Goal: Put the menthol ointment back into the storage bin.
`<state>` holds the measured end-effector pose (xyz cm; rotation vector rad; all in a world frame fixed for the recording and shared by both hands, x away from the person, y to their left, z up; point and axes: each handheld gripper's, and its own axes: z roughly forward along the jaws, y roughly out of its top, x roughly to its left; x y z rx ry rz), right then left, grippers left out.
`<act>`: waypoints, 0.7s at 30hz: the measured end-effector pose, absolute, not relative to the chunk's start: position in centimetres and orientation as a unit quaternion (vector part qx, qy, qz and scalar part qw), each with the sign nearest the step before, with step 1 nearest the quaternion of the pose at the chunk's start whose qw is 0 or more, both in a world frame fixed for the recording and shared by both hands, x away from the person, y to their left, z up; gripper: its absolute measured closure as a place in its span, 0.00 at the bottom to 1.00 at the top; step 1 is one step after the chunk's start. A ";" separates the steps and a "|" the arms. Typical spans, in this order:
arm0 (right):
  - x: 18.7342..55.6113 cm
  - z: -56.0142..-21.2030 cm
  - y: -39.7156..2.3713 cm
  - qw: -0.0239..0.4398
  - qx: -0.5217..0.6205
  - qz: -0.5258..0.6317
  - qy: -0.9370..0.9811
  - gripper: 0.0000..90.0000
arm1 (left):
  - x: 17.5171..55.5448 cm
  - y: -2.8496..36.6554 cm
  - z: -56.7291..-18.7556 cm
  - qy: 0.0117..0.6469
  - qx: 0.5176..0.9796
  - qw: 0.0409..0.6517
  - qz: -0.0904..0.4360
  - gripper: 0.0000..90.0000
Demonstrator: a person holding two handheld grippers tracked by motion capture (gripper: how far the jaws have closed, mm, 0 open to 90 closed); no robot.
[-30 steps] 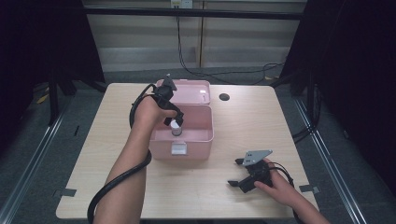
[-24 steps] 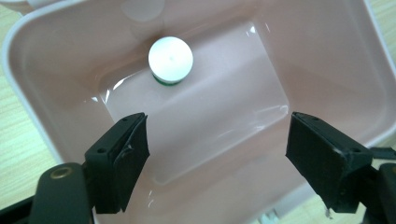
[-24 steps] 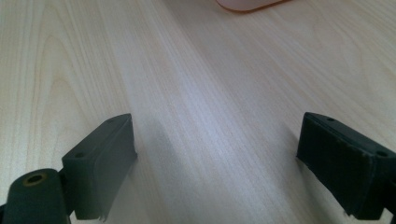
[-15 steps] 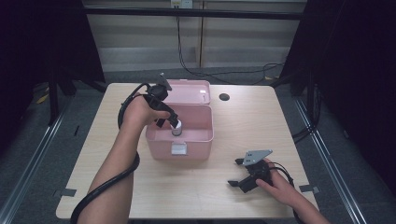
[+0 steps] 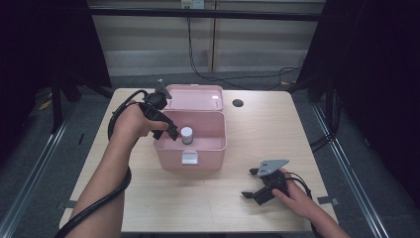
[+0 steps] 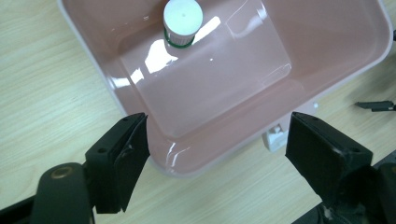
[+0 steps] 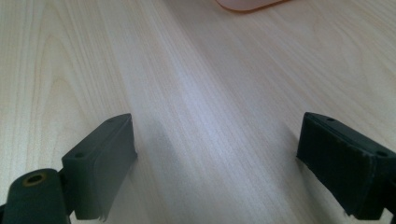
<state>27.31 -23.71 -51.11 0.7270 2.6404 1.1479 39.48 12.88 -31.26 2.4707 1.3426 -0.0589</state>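
Note:
A pink box (image 5: 171,148) stands open at the table's middle, its lid (image 5: 195,97) tipped back. A small bottle with a white cap (image 5: 186,134) stands upright inside it, near one wall (image 6: 183,21). My left gripper (image 5: 168,130) hovers over the box's left rim, open and empty, jaws wide apart above the box's corner (image 6: 175,158). My right gripper (image 5: 253,187) rests low on the table at the front right, held by a hand, open with bare wood between its jaws (image 7: 215,140).
A dark round hole (image 5: 238,103) sits in the tabletop behind the box. The box's white latch (image 5: 189,158) faces the front. Cables trail from both grippers. Wooden tabletop (image 5: 237,139) stretches right of the box.
My left gripper has drawn back to the left and lifted away from the bottle, which stays standing in the box. The right gripper has not moved.

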 end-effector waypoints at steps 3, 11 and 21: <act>27.3 -51.1 -23.7 0.086 0.244 0.385 0.886 0.12 | 39.1 13.5 -31.1 0.471 0.866 0.166 -0.018 0.23; 27.3 -51.1 -23.7 0.086 0.244 0.385 0.886 0.12 | 38.0 15.4 -31.2 0.477 0.861 0.176 -0.015 0.23; 27.3 -51.1 -23.7 0.086 0.243 0.386 0.886 0.12 | 36.7 17.6 -31.5 0.482 0.858 0.176 -0.005 0.23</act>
